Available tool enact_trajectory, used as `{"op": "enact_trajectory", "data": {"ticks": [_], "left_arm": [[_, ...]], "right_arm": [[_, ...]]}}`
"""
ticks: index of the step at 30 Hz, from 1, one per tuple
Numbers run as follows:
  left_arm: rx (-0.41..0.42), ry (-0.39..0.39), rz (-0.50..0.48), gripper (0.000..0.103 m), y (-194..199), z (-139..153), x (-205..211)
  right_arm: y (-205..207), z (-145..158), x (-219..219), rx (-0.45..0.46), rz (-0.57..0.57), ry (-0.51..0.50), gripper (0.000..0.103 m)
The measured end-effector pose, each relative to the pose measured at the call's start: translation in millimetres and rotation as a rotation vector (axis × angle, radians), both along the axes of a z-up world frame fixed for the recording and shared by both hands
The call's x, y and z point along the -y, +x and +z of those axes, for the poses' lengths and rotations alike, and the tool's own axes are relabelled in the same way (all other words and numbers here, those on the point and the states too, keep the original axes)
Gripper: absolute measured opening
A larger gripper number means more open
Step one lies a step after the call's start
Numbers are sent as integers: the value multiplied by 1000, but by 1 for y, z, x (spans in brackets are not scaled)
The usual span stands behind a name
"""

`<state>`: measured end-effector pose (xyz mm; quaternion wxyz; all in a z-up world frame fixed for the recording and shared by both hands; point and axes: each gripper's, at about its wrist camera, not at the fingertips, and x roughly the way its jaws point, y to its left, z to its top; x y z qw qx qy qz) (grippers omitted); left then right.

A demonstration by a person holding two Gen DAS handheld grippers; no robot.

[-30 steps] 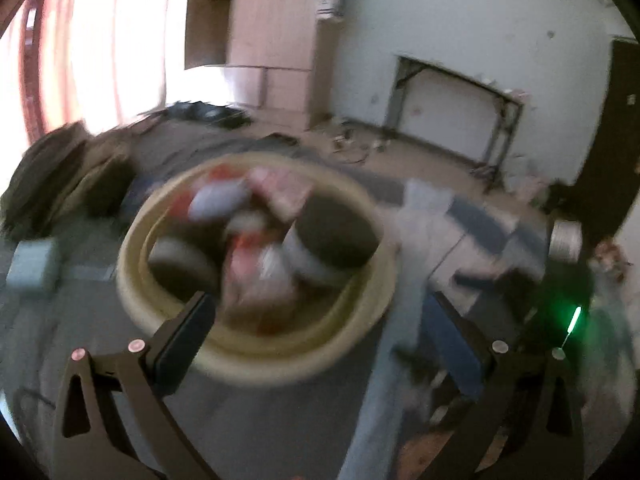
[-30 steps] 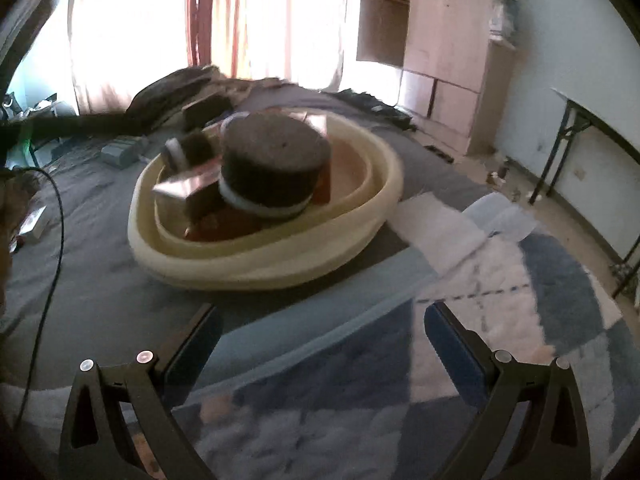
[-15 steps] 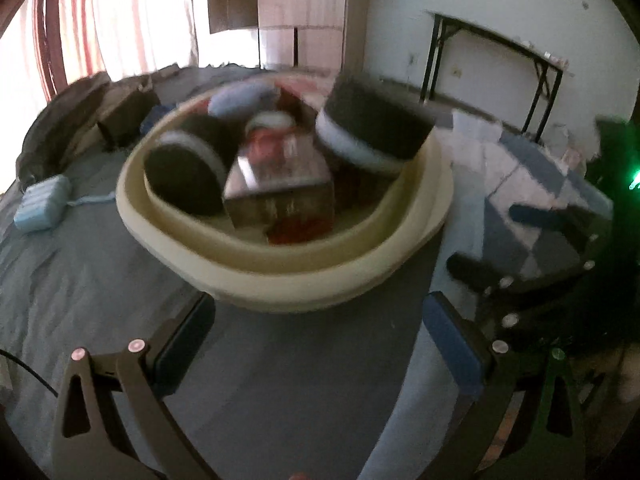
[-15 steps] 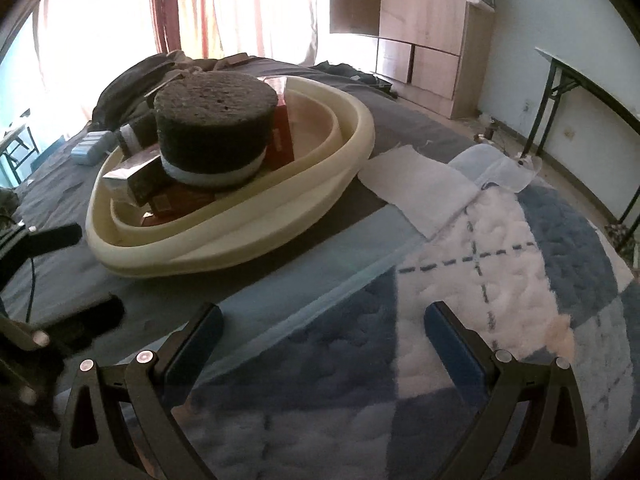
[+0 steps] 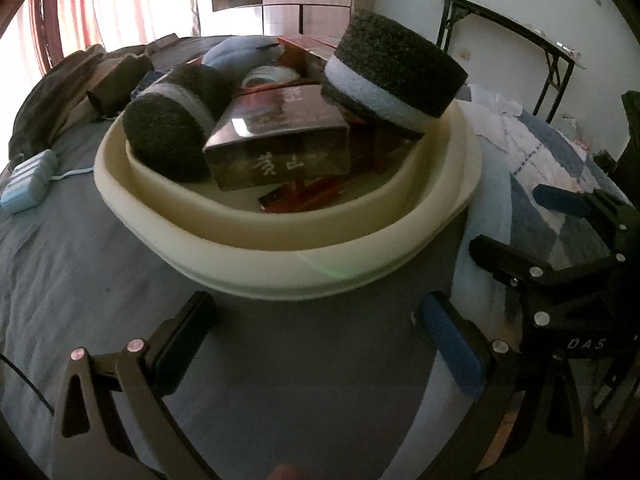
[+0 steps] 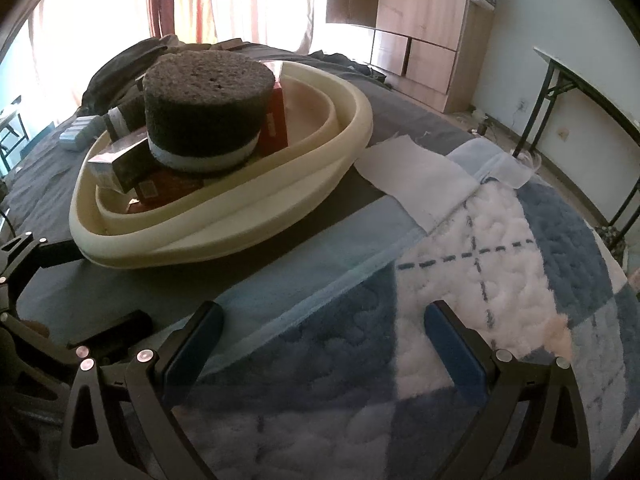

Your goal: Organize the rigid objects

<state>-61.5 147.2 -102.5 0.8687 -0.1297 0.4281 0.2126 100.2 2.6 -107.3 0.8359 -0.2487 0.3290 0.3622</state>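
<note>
A: We're looking over the left gripper (image 5: 316,322), jaws spread wide and holding nothing, low above the grey bedsheet (image 5: 100,280) just short of the cream basin (image 5: 280,264). The basin sits on the bed, piled with rigid objects.

B: And we can't see all of that pile. The big round sponge (image 5: 394,76) leans on the far rim and covers whatever is under it. The glossy brown box (image 5: 276,136) hides most of the red box (image 5: 304,198) below; only a corner pokes out. The print on the brown box is too soft for us to read.

A: From the right gripper (image 6: 320,336), jaws also wide apart and empty, over the blue-and-white quilt (image 6: 500,280). From here the sponge (image 6: 208,100) blocks most of the basin (image 6: 240,232). The smaller sponge (image 5: 168,132) is nearly hidden on this side.

B: The pale blue thing (image 5: 240,54) at the back, we can't tell what it is.

A: Against half a second ago: the left view has sharpened, the blur is gone, and the basin fills more of it. The other gripper now shows clearly at its right edge. The right view has barely shifted
</note>
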Motion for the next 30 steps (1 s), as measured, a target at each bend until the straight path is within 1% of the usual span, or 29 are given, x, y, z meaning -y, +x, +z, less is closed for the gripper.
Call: {"op": "enact_trajectory", "data": {"ticks": [3, 30], "left_arm": [[-3, 4, 18, 103, 1, 0, -2], [-10, 6, 22, 103, 0, -2, -3]], "right_arm": [[-2, -1, 0, 13, 2, -8, 103], [-2, -1, 3, 10, 6, -7, 103]]}}
